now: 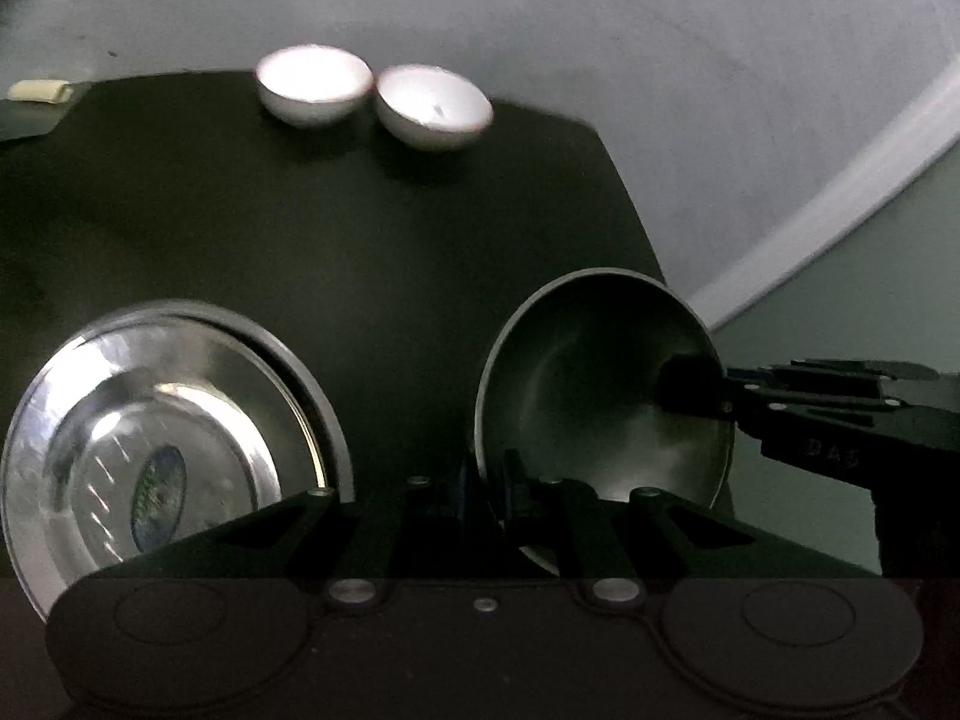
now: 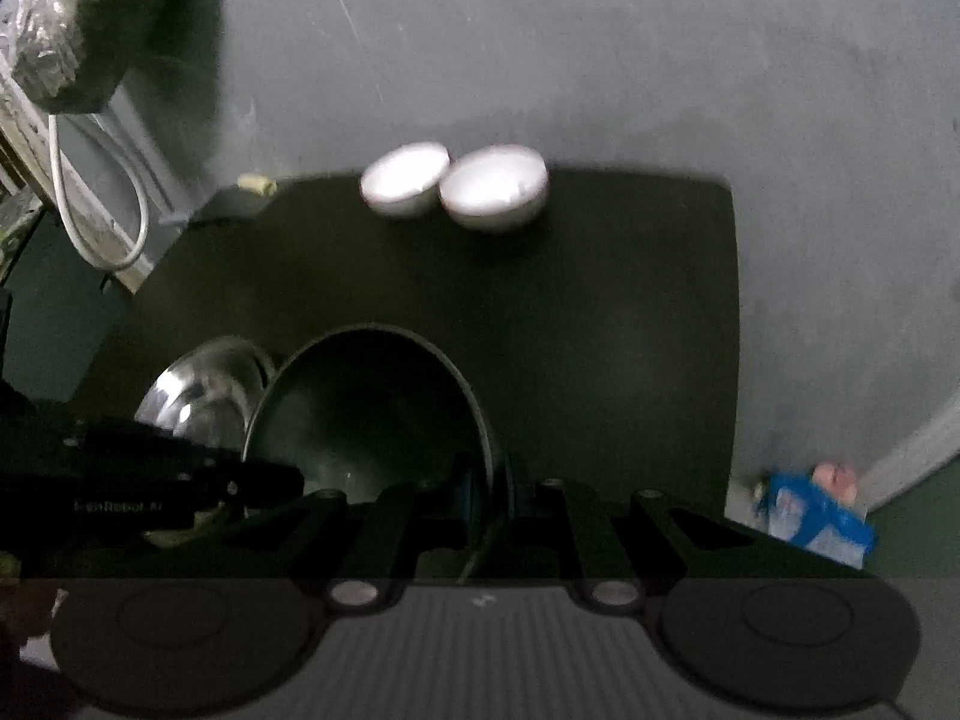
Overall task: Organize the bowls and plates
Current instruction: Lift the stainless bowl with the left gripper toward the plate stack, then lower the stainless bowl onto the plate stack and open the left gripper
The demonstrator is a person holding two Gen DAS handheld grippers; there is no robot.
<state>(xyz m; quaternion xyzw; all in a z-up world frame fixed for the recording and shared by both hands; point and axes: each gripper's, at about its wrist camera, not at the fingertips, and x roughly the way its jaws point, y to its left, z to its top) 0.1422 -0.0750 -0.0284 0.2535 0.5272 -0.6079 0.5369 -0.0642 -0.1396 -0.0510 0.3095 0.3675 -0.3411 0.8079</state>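
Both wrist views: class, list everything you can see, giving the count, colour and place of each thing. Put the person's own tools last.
White bowls: two, white, side by side at the table's far edge.
Shiny steel plate: one, silver with an oval sticker, on the table near left.
Dark metal plate: one, grey, tilted, held at its rim by both grippers.
Table: one, dark top.
Floor: grey.
Blue packet: one, blue and white, on the floor at right.
White cable: one, far left.
Foil-wrapped bundle: one, silvery, top left.
Left hand-held gripper: one, black, shut on the dark metal plate.
Right hand-held gripper: one, black, shut on the same plate.
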